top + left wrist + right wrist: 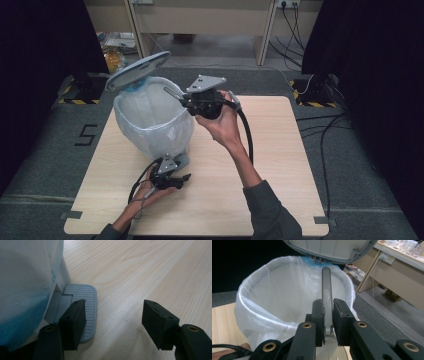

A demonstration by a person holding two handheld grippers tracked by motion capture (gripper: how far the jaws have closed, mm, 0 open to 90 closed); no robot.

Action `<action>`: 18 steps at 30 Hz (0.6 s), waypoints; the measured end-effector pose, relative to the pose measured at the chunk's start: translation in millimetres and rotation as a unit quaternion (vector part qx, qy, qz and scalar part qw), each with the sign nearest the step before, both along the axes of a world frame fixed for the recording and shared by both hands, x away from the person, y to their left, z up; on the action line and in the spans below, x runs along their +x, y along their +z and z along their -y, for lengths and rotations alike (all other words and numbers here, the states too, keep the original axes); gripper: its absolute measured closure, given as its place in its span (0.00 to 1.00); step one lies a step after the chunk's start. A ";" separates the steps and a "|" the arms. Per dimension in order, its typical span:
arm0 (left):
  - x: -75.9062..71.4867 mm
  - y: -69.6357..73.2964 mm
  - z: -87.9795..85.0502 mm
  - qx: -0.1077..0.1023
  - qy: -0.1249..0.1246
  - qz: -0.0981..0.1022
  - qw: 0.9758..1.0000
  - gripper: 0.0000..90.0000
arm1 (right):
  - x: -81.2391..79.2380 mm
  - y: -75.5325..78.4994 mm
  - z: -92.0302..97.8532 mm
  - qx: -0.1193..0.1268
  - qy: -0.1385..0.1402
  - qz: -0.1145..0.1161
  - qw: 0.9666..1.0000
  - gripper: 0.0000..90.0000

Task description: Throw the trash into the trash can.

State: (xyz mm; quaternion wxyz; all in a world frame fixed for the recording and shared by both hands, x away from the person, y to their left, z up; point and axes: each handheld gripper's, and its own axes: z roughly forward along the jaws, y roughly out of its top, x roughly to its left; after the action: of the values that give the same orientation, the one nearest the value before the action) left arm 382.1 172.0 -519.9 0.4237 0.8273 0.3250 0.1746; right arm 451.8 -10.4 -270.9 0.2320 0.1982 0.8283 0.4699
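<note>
A pedal bin (150, 120) lined with a white bag (262, 315) stands at the back left of the wooden table (280, 165), its grey lid (137, 70) raised. My right gripper (183, 100) is shut on the handle of a slim grey metal utensil (326, 287), which points out over the bin's open mouth. My left gripper (186, 177) sits low at the bin's foot. Its jaws stand apart with nothing between them (113, 305), and one fingertip (75, 315) rests on the ribbed grey pedal (86, 300).
The table's right half is bare wood. Beyond the table stand a light wooden desk (200, 20) and a bag of clutter (114, 52). Cables (325, 130) trail over the grey floor at right, and a taped 5 (86, 135) marks the floor at left.
</note>
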 end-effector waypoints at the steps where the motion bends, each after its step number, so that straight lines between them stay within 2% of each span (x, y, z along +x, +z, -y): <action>1: 0.0 0.0 0.0 0.000 0.000 0.000 1.000 0.40 | 0.9 0.6 -3.2 -0.002 0.002 0.000 1.000 0.88; 18: -0.1 0.1 0.0 0.001 -0.001 -0.001 1.000 0.40 | 12.3 5.5 -41.3 0.001 0.020 -0.002 1.000 0.89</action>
State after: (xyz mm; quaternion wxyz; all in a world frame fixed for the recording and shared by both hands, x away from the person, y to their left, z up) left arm 382.0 172.0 -519.7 0.4229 0.8281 0.3241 0.1740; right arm 464.1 30.9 -265.4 0.2208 0.1833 0.8319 0.4750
